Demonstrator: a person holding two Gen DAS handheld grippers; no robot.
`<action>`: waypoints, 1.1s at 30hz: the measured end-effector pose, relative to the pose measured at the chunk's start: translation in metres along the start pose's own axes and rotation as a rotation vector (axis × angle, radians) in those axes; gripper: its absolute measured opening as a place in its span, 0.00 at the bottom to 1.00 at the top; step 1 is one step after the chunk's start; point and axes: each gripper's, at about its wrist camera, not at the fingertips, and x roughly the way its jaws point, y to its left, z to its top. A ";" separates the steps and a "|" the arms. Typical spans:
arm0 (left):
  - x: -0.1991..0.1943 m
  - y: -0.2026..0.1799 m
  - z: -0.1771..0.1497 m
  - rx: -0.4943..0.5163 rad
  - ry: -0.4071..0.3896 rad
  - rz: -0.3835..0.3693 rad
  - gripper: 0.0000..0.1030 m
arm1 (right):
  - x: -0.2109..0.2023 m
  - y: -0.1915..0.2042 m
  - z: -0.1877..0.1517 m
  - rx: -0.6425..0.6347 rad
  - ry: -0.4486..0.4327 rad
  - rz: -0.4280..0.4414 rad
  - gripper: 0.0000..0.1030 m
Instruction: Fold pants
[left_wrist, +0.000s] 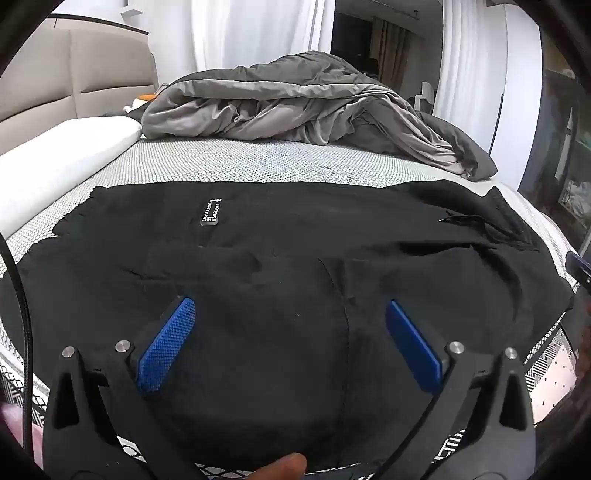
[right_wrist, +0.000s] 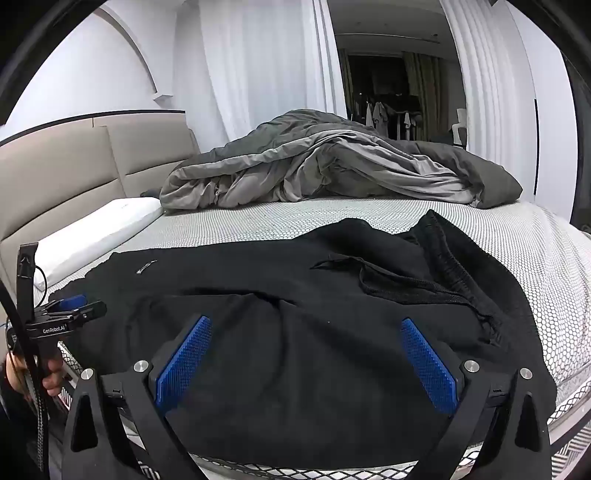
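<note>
A: We see the pants (left_wrist: 280, 266) spread flat along the near edge of the bed (left_wrist: 229, 162), blanket (left_wrist: 295, 103) at the far edge.

B: Both claws, left gripper (left_wrist: 290, 317) and right gripper (right_wrist: 306, 336), spread wide above the cloth, pinching nothing.

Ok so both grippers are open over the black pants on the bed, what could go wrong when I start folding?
1. The pants lie rumpled, with the waistband bunched on the right; a fold now may trap those wrinkles.
2. The left hand-held gripper and right hand-held gripper hover over mid-fabric, so closing there might pinch one layer only.
3. The near edge hangs at the mattress edge, so a tug could slide the pants off.
</note>
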 end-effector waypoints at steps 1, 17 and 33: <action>0.000 -0.001 0.000 0.003 -0.001 0.001 0.99 | 0.000 0.000 0.000 0.001 0.001 -0.001 1.00; 0.000 0.002 0.001 0.007 -0.005 0.002 0.99 | 0.002 0.000 0.000 0.004 -0.002 0.000 1.00; -0.001 0.007 0.005 0.006 -0.010 0.005 1.00 | 0.003 -0.002 0.000 0.016 -0.010 -0.003 1.00</action>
